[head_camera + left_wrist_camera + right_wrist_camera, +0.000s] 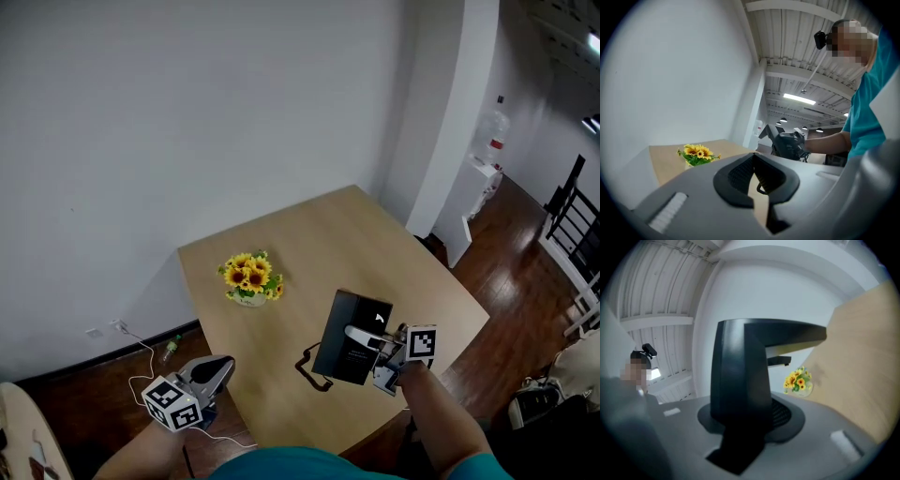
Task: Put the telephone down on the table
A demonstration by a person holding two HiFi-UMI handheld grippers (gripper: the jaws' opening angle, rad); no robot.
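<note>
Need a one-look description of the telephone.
Start at the light wooden table by the white wall. At its near edge, the right gripper grips a flat black telephone with a dangling cord. The only neighbour is a pot of yellow sunflowers.

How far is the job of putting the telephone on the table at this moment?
Done: the right gripper is shut on the black telephone and holds it over the table, not far from the sunflowers. In hand: the telephone is tilted and seems lifted off the wood, its cord dangling. Left: lower it flat onto the tabletop and open the jaws. The left gripper is open and empty by the table edge.
</note>
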